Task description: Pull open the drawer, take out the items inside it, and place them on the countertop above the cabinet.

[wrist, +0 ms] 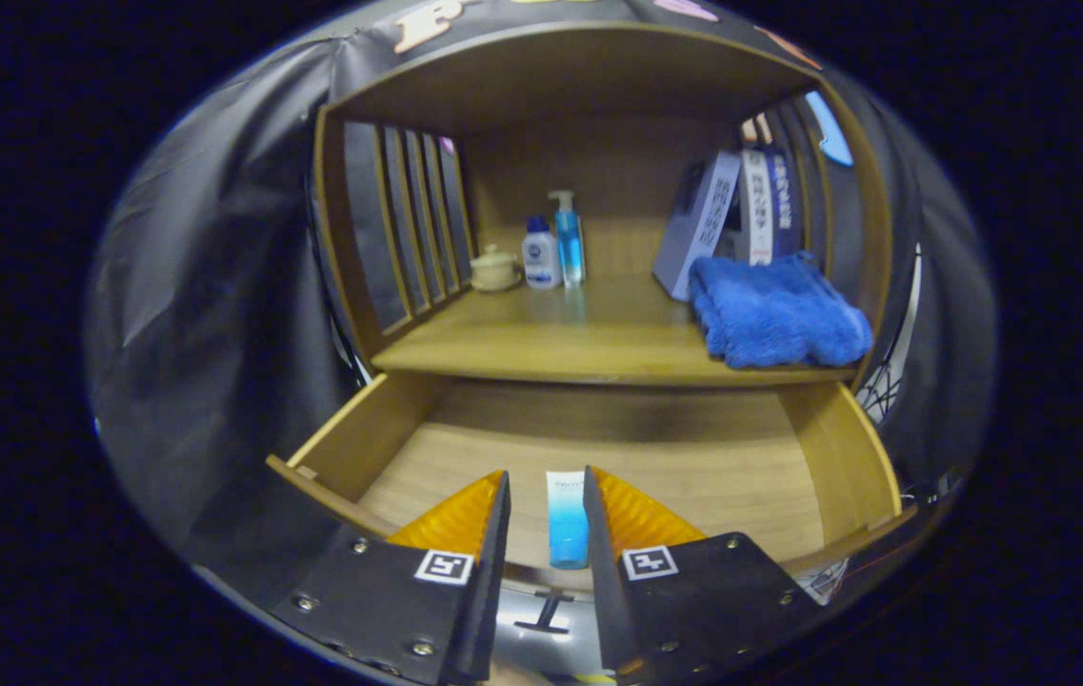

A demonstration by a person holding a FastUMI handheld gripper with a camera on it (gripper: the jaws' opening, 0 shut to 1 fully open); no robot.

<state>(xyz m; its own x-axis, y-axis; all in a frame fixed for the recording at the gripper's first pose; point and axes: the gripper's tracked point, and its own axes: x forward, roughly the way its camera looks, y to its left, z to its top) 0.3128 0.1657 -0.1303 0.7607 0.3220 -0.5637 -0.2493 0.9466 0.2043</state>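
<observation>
On the countertop (589, 343) I count, from the left, one lidded pot (494, 269), two bottles (555, 250), a few leaning books (741, 214) and one folded blue towel (774, 310). Below, the drawer (365, 440) stands open with one blue tube (567, 519) lying inside. My tongs (547, 519) straddle that tube, fingers slightly apart on either side; whether they press it I cannot tell

Gripper view: fisheye riding on tongs (546, 495), both fingers at 6 o'clock. Faces straight into cabinet front, tilted slightly down. Near: hangs just over front edge of open drawer (693, 457), looking into it. Bench (579, 333) above at mid-range, 12 o'clock; its back wall farthest.
</observation>
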